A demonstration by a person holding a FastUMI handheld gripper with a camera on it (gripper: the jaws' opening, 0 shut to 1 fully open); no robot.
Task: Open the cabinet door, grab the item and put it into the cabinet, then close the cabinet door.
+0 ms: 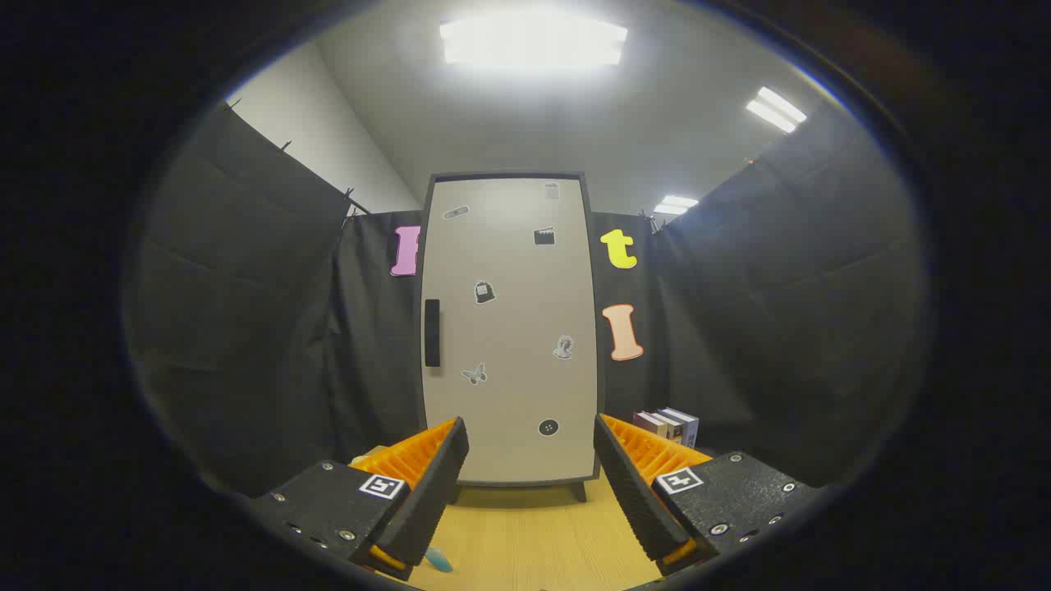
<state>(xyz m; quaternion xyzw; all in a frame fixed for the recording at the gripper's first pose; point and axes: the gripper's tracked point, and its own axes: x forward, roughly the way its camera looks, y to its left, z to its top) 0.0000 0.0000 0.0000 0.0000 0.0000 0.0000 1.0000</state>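
A light wooden table (pixel 534 542) carries a tall grey cabinet (pixel 509 328) standing on short feet at its far side, door closed. A few books (pixel 669 424) stand to the cabinet's right. A small light-blue object (pixel 438 560) lies near, at the left.

The gripper (pixel 531 484) has its fingers spread apart, nothing between them.

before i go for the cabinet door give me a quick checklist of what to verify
1. Cabinet door shut, so opening comes first: ok.
2. Handle in sight, a dark vertical bar on the door's left edge, beyond the fingers: ok.
3. Gripper open and holding nothing, fingers spread wide apart: ok.
4. Wooden tabletop between the fingers and the cabinet bare: ok.
5. Books stand right of the cabinet, away from the handle side: ok.
6. Item to store: a small blue thing peeks out by the left finger, but whether that is the item: cannot tell.
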